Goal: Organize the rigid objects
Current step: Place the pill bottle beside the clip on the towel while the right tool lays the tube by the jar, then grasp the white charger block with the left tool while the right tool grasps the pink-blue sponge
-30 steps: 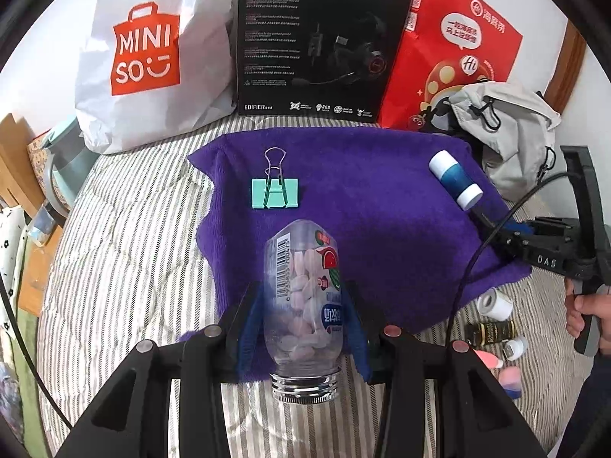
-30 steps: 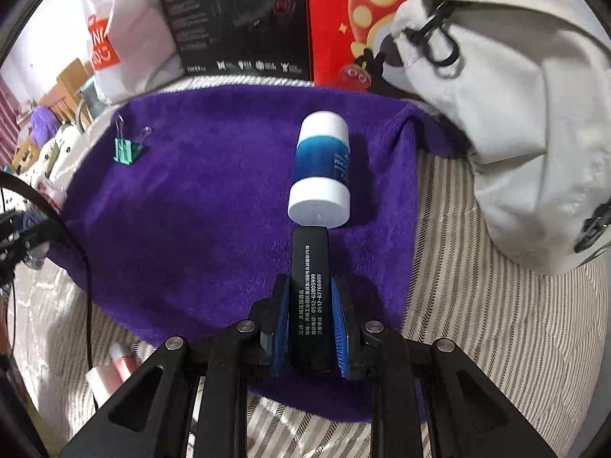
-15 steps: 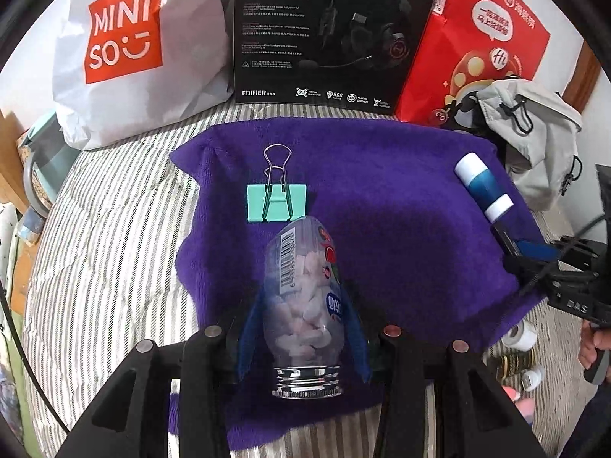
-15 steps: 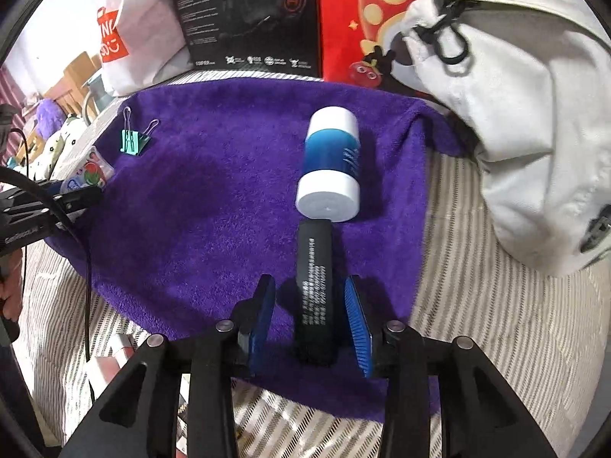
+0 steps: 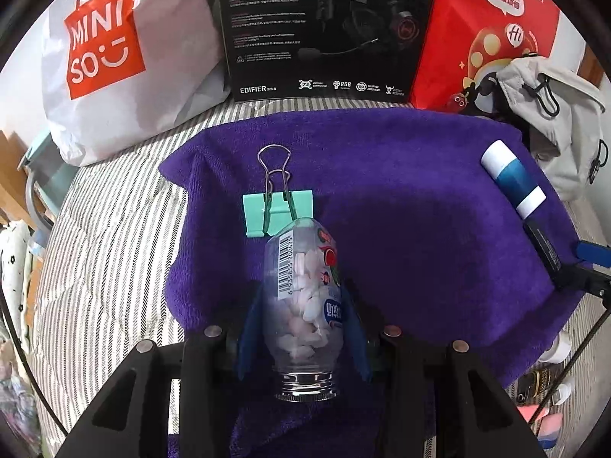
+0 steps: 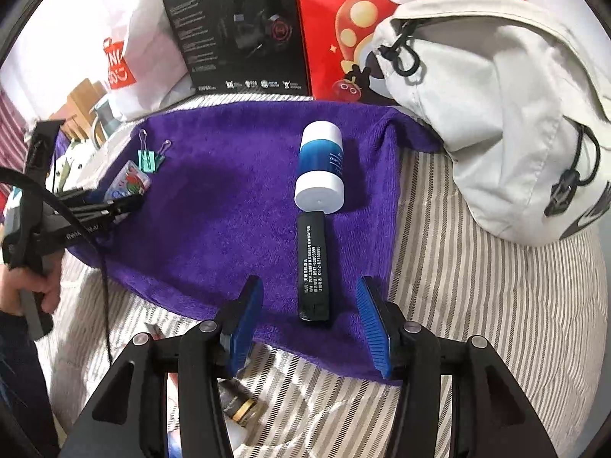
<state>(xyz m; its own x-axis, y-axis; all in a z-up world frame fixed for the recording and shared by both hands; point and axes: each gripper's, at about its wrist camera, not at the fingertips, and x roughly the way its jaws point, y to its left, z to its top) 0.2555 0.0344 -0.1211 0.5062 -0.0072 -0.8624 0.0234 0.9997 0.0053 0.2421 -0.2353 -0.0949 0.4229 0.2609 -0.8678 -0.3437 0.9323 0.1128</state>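
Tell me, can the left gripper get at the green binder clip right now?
Probably not: the left gripper is shut on the clear candy bottle, whose far end sits right against the binder clip.

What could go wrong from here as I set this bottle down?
1. The bottle in the left gripper points at the clip; pushing further forward would likely shove it.
2. The bottle is round and may roll on the soft towel once released.
3. The open right gripper straddles the black stick; pulling back crooked could drag it.
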